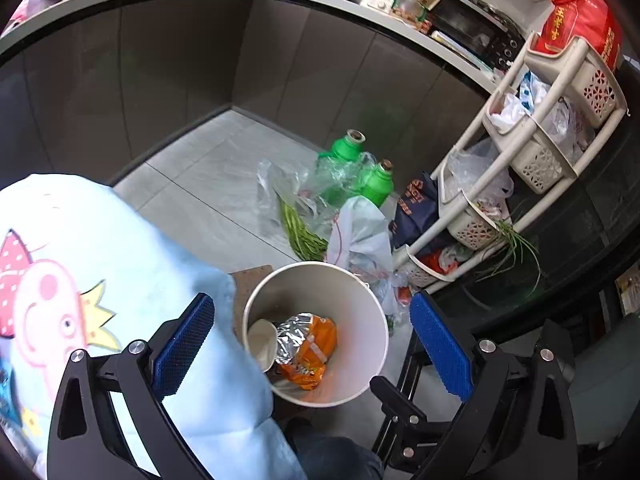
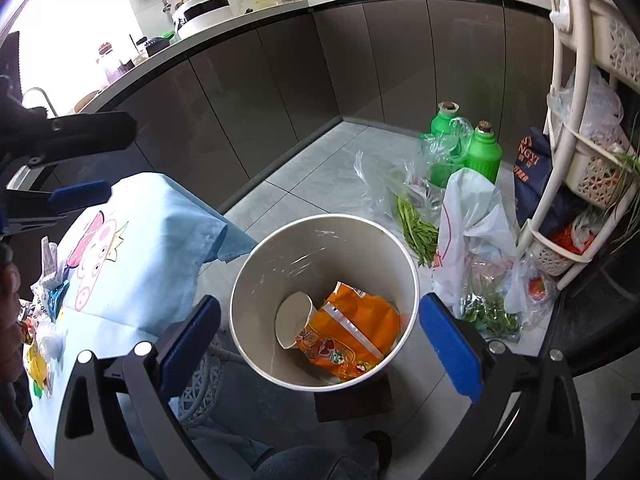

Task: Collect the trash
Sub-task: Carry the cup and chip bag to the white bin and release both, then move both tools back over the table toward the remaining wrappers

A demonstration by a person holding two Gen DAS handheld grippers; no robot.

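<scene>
Right wrist view only: loose wrappers (image 2: 44,320) at the far left edge of the blue cloth (image 2: 152,248), and the left gripper (image 2: 76,196) above that cloth, seen side-on, gap not readable there. Left wrist view settles it: left gripper (image 1: 316,344) jaws wide, nothing held, over the bin (image 1: 360,300). Right gripper (image 2: 320,344) also wide and empty over the bin (image 2: 324,236). Both views: bin on the floor beside the cloth, holding an orange bag (image 2: 352,332) and a paper cup (image 2: 292,320); the bag's foil inside (image 1: 290,336) shows only from the left. Right of the bin: greens (image 2: 416,232), green bottles (image 2: 482,156), white bag (image 2: 472,220), rack (image 1: 532,152). Red sack (image 1: 580,16) atop the rack, left view only.
</scene>
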